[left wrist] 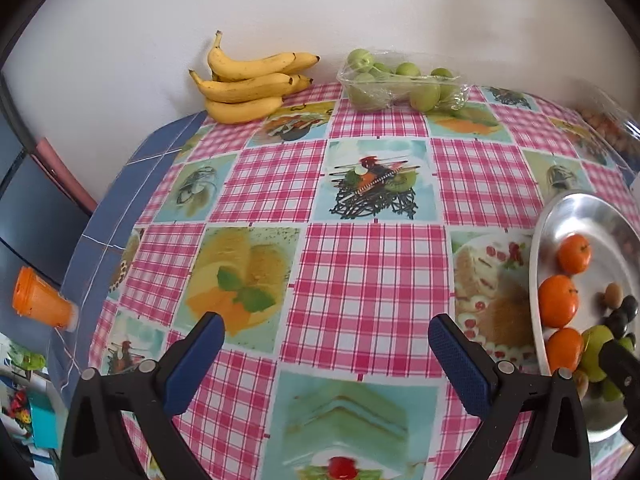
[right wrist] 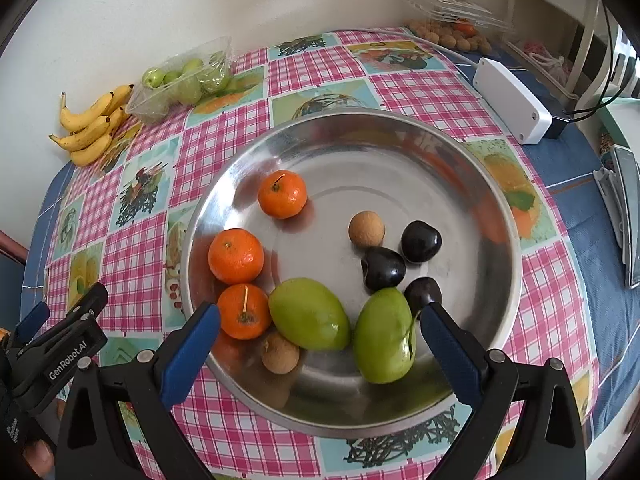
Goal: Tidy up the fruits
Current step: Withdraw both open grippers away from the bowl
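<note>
The fruits sit mostly in a round metal plate (right wrist: 480,184) on the checked tablecloth (right wrist: 224,144): 3 oranges (right wrist: 236,256) along its left side, 2 green mangoes (right wrist: 309,314) at the near edge, 3 dark plums (right wrist: 421,241) toward the right, and 2 small tan round fruits (right wrist: 366,229), one mid-plate and one touching the nearest orange and mango. The right gripper (right wrist: 318,320) hovers over the near edge of the plate with its blue fingers (right wrist: 192,344) spread wide, gripping nothing. The left gripper (left wrist: 324,330) hangs above bare cloth just left of the plate, fingers also spread and empty. By the far wall lie a bunch of bananas (left wrist: 248,84) and, beside it, a clear plastic tray of green fruits (left wrist: 394,82). A white box (right wrist: 512,100) with a cable rests right of the plate.
</note>
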Demonstrator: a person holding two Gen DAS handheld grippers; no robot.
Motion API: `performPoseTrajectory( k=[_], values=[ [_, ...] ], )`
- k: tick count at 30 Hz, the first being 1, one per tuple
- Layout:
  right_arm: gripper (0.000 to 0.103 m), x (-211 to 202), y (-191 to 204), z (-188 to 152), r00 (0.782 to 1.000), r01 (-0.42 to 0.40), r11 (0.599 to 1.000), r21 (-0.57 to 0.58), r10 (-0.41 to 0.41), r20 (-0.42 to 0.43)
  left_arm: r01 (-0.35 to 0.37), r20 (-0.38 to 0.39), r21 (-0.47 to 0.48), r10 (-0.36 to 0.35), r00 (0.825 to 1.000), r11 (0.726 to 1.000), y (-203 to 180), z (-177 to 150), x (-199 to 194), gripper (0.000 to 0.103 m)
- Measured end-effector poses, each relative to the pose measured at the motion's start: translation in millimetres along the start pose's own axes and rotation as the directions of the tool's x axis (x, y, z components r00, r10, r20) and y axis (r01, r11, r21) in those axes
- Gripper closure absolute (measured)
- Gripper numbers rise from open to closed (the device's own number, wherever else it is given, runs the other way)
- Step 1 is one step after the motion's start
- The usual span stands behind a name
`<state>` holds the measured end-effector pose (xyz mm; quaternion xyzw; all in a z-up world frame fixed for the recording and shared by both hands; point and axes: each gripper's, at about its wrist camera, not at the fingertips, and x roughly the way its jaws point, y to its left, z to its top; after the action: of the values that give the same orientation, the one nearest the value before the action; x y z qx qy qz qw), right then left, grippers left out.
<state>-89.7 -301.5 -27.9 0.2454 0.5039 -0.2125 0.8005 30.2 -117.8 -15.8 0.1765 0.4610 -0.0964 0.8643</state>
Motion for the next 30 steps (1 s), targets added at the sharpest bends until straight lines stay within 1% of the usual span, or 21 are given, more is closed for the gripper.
performPoseTrajectory(
  k=[5, 16, 19, 23, 30],
  values=[
    [0.003, -5, 1, -6, 1.000, 0.006, 1.000, 0.002, -0.006, 0.004, -0.011, -0.009, 0.019, 0.011, 1.000, 1.000, 4, -7, -2, 0.000],
    [0.003, -19, 12, -27, 1.000, 0.026, 0.999, -0.032, -0.026, 0.012, 0.007, -0.041, 0.023, -0.006, 0.999, 1.000, 14, -22, -13, 0.000],
    [0.003, -20, 12, -33, 1.000, 0.025, 0.999, -0.025, -0.025, 0.006, -0.001, -0.040, 0.037, 0.002, 0.999, 0.999, 15, -27, -20, 0.000],
    [0.003, -25, 10, -42, 1.000, 0.026, 0.999, -0.019, -0.025, 0.008, 0.015, -0.041, 0.044, -0.013, 0.999, 0.999, 17, -34, -29, 0.000],
    [0.003, -33, 9, -58, 0.999, 0.035, 0.999, -0.030, -0.034, 0.014, 0.013, -0.026, 0.069, -0.011, 1.000, 0.998, 20, -47, -43, 0.000]
  ],
)
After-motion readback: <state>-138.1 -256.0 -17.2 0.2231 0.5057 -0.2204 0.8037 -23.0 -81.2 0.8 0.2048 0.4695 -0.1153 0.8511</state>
